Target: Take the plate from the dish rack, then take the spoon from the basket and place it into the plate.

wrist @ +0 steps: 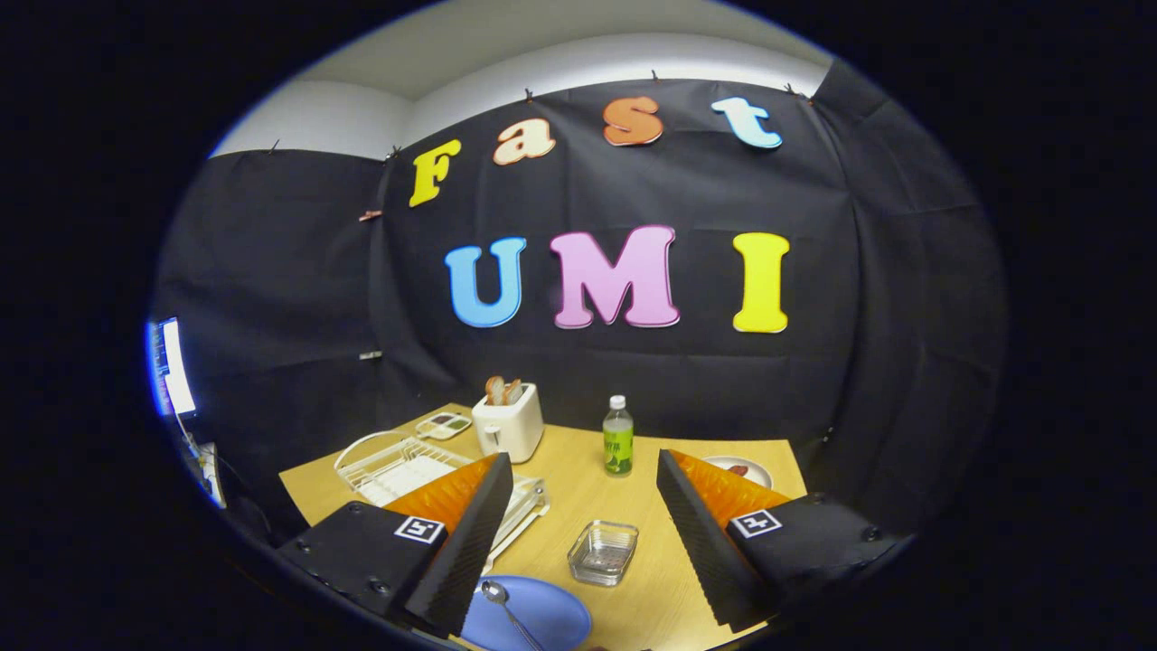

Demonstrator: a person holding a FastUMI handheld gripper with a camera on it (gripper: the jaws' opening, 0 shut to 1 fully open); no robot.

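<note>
A blue plate [533, 619] lies flat on the wooden table [578, 488], close in under my left finger. A metal spoon [506, 608] rests on the plate, bowl end toward the rack. My gripper [578, 488] hangs above the table, open wide, with nothing between its fingers. The white wire dish rack [398, 461] stands beyond the left finger, partly hidden by it. I cannot make out a basket apart from the rack.
A small clear glass dish [603, 551] sits between the fingers on the table. Farther back stand a white toaster [508, 425] with bread, a green bottle [618, 438], a small compartment tray [444, 424] and a white plate [746, 470] with food behind the right finger.
</note>
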